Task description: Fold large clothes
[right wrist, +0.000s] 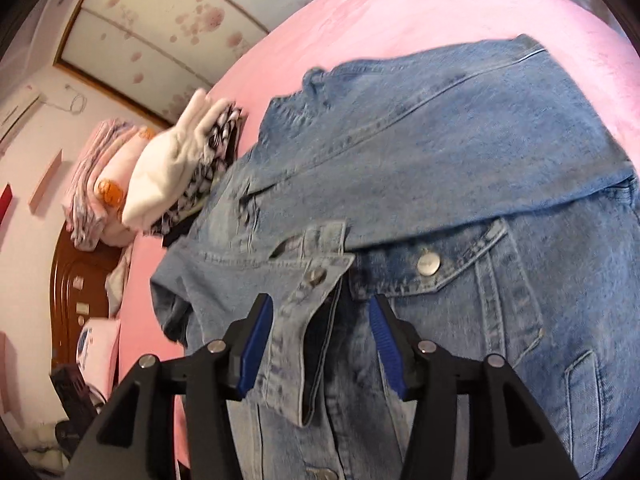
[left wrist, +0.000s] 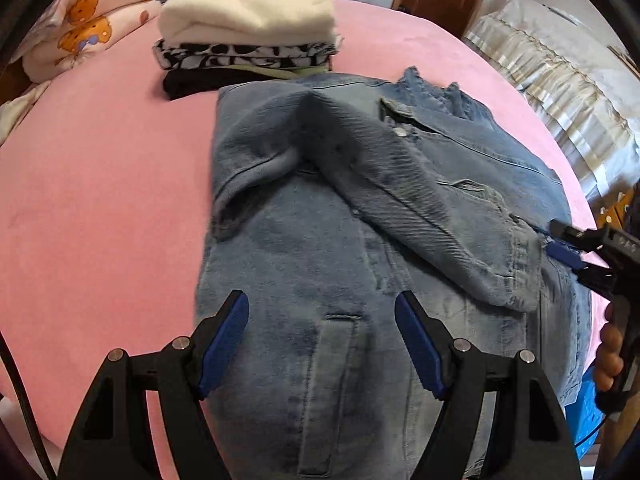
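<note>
A blue denim jacket [left wrist: 360, 208] lies on the pink bed [left wrist: 100, 200], with one sleeve [left wrist: 420, 208] folded diagonally across its front. My left gripper [left wrist: 322, 320] is open and empty just above the jacket's near part. My right gripper [left wrist: 560, 240] shows at the right edge of the left wrist view, by the sleeve cuff. In the right wrist view the right gripper [right wrist: 320, 320] is open, its blue pads either side of the sleeve cuff [right wrist: 304, 312], which lies on the jacket [right wrist: 460, 180].
A stack of folded clothes [left wrist: 248, 40], white on top, stands on the bed behind the jacket; it also shows in the right wrist view [right wrist: 188, 168]. Folded patterned bedding [left wrist: 88, 28] lies at the far left. A covered piece of furniture [left wrist: 560, 72] stands to the right of the bed.
</note>
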`<state>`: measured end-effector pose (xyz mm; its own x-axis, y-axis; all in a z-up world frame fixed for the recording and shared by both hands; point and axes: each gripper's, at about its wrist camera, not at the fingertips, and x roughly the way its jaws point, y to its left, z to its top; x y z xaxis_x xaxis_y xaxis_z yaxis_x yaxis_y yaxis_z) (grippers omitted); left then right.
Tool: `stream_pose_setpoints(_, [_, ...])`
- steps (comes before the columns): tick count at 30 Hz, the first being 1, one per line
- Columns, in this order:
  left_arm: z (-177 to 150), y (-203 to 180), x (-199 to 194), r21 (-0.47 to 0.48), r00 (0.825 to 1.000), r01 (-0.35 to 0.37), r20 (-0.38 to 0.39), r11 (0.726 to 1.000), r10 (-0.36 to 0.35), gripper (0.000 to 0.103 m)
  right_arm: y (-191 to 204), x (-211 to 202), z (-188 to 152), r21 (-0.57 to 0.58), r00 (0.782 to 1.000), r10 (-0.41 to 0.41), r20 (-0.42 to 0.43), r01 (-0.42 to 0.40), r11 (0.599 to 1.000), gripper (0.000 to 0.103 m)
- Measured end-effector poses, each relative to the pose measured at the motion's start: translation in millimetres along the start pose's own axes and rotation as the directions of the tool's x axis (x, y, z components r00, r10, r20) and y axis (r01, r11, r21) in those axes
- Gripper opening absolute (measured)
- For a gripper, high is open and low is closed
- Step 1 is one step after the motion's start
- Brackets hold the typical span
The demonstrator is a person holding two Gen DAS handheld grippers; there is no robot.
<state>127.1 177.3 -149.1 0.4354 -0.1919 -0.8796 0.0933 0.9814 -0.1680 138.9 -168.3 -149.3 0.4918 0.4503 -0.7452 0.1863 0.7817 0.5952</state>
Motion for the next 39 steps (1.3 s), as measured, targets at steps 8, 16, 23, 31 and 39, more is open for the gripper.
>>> stream_pose_setpoints(8, [4.2,-14.6,3.4,0.025,1.0,-0.017,0.001,1.0,0.017,0.074,10.8,57.6,-4.1,-0.067,0.992,0.051,-0.118,-0.059,0.996,0.05])
stream_pose_setpoints(16, [11.4,-3.8,16.4,-0.014,0.999,-0.051,-0.008,0.999,0.051,0.074,87.8,23.6,11.7,-0.38,1.0,0.026,-0.015,-0.03,0.924,0.01])
stream_pose_setpoints(23, [15.9,10.5,32.5,-0.092,0.999,-0.05,-0.025,0.995,0.048,0.074,174.2,-66.4,57.5,-0.567,0.964,0.216,0.158,-0.09,0.819,0.009])
stream_pose_setpoints(31, [16.6,19.9,38.9,-0.105,0.998,-0.055,-0.027,0.993,0.053,0.074,178.3,-74.7,105.0,-0.558,0.946,0.191,0.262,-0.013,0.83,0.009])
stream_pose_setpoints(39, [21.2,27.8,43.6,-0.124,0.999,-0.039,-0.034,0.991,0.035,0.074,21.0,53.2,139.2,-0.25,0.96,-0.263,0.096,0.279,0.927,0.016])
